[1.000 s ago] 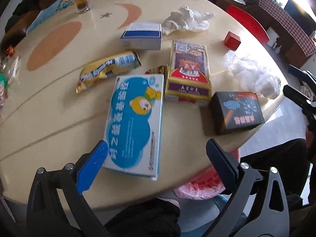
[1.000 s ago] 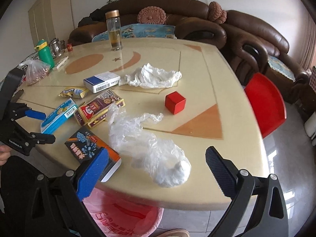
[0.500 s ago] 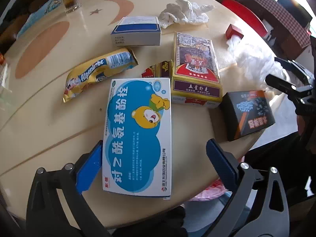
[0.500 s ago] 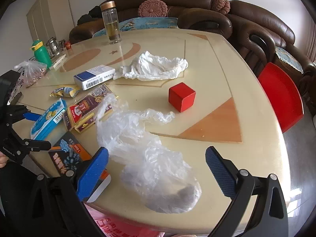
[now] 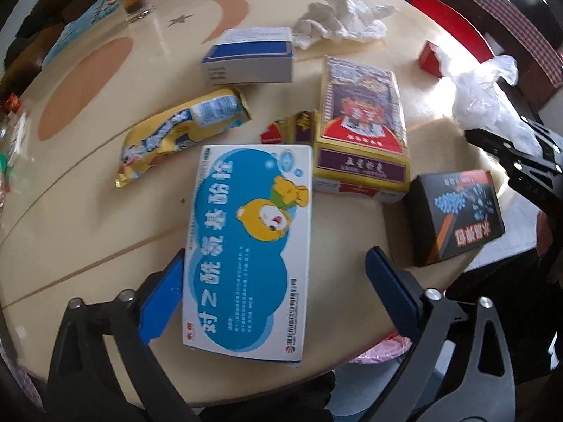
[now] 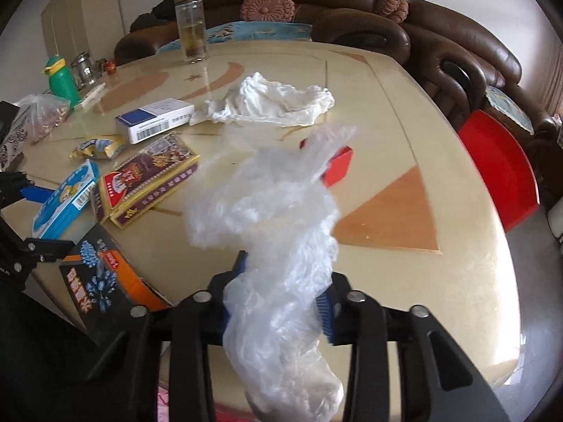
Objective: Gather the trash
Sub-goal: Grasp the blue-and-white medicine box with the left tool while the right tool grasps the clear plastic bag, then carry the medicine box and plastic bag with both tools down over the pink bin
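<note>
Living room, brown sofas behind round cream desk [image 6: 404, 140]. Right gripper [image 6: 281, 302] pinching clear plastic bag [image 6: 278, 246], bag's upper end rising ahead of gripper, lower end drooping below it past desk edge. Left gripper [image 5: 274, 281] spread, straddling near end of blue-white medicine box [image 5: 250, 246], not yet clamped.

Progress judged early: one item in hand. Beyond left gripper on desk lie yellow wrapper [image 5: 176, 133], card box [image 5: 362, 130], navy-white box [image 5: 250, 56], crumpled tissue [image 5: 341, 21]; black box [image 5: 457, 218] to its right. Pink bin liner [image 5: 383, 348] below desk edge, likely drop point.
</note>
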Demonstrator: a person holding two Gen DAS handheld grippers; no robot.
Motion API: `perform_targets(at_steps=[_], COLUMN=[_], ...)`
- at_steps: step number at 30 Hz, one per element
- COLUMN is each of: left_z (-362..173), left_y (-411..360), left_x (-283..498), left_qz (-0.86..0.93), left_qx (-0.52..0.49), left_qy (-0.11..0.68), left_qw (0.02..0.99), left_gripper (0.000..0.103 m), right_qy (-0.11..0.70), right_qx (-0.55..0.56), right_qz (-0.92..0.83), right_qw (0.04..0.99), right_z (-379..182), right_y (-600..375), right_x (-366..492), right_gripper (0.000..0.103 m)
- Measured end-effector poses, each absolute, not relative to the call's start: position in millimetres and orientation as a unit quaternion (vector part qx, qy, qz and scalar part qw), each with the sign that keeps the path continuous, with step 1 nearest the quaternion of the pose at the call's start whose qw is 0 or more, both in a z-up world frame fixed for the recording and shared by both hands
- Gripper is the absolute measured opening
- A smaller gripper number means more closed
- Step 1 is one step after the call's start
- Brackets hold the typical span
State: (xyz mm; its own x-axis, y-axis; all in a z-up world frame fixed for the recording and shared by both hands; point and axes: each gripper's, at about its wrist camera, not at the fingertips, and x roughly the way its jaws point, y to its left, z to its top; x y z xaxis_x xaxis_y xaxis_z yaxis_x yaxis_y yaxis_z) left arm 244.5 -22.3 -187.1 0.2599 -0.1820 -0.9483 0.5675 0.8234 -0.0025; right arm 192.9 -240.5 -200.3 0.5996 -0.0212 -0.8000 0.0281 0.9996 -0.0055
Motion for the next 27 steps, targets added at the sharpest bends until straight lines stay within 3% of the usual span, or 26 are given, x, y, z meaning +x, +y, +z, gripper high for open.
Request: perform_targets(at_steps=[1,3,4,27], left_z=[-185.9,-182.3,-181.5,-150.3], left_y=[-22.0,-17.6,-15.7,1.5], left_x=[246.3,252.3,254.6,242.6], left_qz=[-0.237,-0.225,-0.220,-0.194], left_qx=[0.170,0.165,0.162,0.125], left_qy=[0.559,0.561,0.563,0.536], left_qw=[0.776,0.779,0.780,0.812], left_gripper=[0.085,0.065,0.062,0.062], right_qy=[0.446,0.445,0.446,0.422], right_qx=[-0.001,-0.007,-0.005,-0.009], right_qz=[-0.018,-0.024,-0.022,-0.042], right_qw=[0.895,0.895,0.895,0.905], right_z=[-199.7,-199.0,-199.0,-160.2], right_y=[-239.9,-239.1,-238.5,-230.6], right_x=[192.4,191.8,191.6,179.4], right_gripper=[0.031,0.031,0.030,0.027])
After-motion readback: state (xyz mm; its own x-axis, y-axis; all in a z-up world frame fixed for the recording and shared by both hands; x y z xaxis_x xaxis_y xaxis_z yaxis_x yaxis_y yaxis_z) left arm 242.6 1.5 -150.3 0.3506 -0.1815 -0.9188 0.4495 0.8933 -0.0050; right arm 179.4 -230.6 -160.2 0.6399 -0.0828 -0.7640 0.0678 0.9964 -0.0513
